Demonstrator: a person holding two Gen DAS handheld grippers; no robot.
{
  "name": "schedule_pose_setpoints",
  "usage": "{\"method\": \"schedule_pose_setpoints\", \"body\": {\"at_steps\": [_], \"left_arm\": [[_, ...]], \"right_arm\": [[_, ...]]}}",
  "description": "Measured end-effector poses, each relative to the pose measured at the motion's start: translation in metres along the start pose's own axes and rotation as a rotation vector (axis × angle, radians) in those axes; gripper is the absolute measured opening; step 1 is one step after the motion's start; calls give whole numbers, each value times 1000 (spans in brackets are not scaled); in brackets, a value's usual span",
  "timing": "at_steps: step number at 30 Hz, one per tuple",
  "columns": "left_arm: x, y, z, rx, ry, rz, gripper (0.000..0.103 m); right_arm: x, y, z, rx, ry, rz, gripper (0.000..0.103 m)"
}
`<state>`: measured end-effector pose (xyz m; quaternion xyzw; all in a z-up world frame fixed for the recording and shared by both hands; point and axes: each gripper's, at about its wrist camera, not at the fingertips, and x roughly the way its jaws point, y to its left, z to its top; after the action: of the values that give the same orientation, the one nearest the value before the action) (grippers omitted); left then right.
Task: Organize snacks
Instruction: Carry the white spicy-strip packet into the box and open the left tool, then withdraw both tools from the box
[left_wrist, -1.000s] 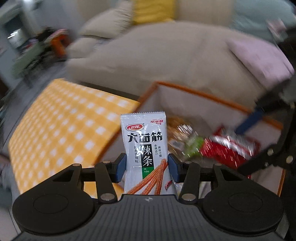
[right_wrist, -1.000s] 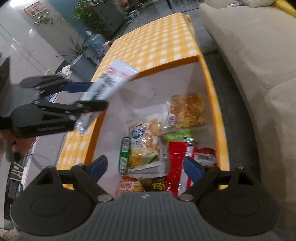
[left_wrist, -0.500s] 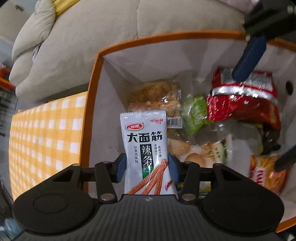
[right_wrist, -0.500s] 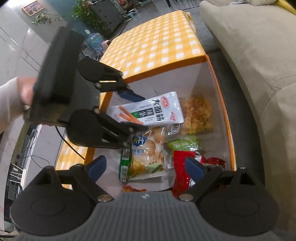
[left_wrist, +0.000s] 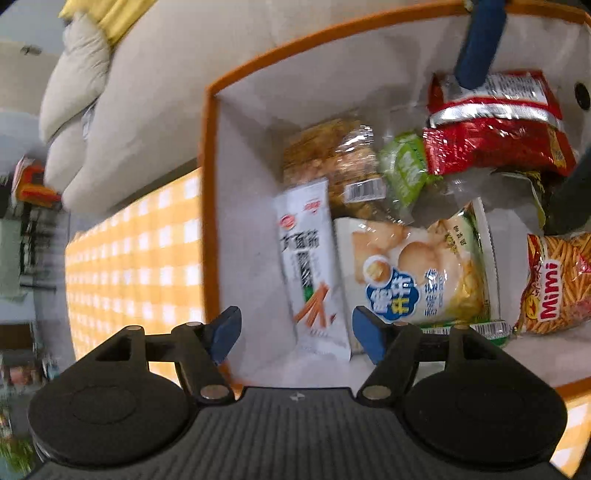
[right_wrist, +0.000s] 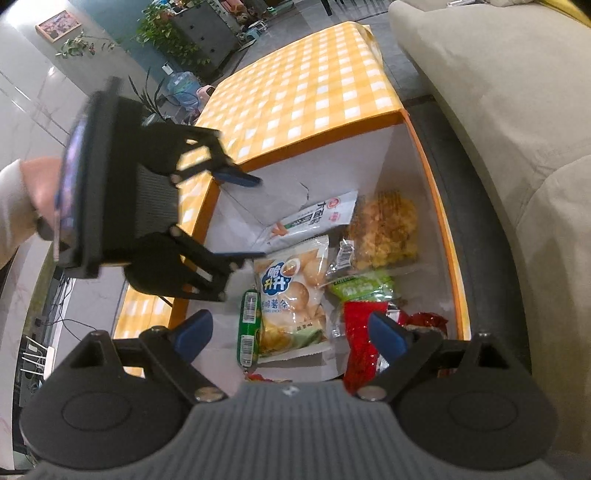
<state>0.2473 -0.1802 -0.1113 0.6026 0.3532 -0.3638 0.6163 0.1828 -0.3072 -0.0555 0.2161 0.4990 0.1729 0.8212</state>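
The left gripper (left_wrist: 295, 334) is opening, its jaws clear of the white packet (left_wrist: 312, 266), which lies loose in the box (left_wrist: 211, 206) by the left wall; the right gripper (right_wrist: 291, 328) hangs wide and empty over the near end; the risk, I judge, is a finger snagging the packet on withdrawal; only the right view shows the person's hand (right_wrist: 35, 192), only the left the Mimi bag (left_wrist: 554, 284).

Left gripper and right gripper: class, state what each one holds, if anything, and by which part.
Nothing is held. The left gripper has its jaws opening, and the white spicy-strip packet lies free in the orange-rimmed box. The right gripper is open and empty.
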Motion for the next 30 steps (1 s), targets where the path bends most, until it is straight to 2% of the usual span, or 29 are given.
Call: {"method": "schedule_pose_setpoints", "body": {"at_steps": [3,7,10,12,15,17,21,24,25,27,30], "left_arm": [[-20,11,-7,-144,-8,-2,81],[-45,24,-25,-552,-63,2,83],[-66,26,-36,-787,-130,-8,86],[-81,20,-50,-934,-207,-48,89],[-104,0,-57,-1038,-278,-36,91],[-120,-16,-54,-1065,-300,9,101],[-140,-48,-43,-1143,-245,88,102],[-161,-70,-40,-1184,-200,205,102],[-163,-76,-37,-1195,-180,214,100],[-169,-83,-41,-1258,-156,175,97],[-179,-92,-54,-1448,-178,116,96]], "right_arm": [[-2,-2,-1,13,-5,-9,89],[-6,-6,0,38,-29,-5,89],[-13,-12,1,76,-57,4,89],[-17,-13,-1,81,-67,5,89],[-17,-10,-3,76,-61,2,89],[-16,-8,-4,76,-62,-10,89],[-14,-1,-7,58,-46,-39,89],[-20,4,-12,37,-41,-92,89],[-23,5,-15,23,-37,-117,89],[-28,11,-21,-12,-32,-165,89],[-36,18,-24,-31,-44,-195,89]]}}
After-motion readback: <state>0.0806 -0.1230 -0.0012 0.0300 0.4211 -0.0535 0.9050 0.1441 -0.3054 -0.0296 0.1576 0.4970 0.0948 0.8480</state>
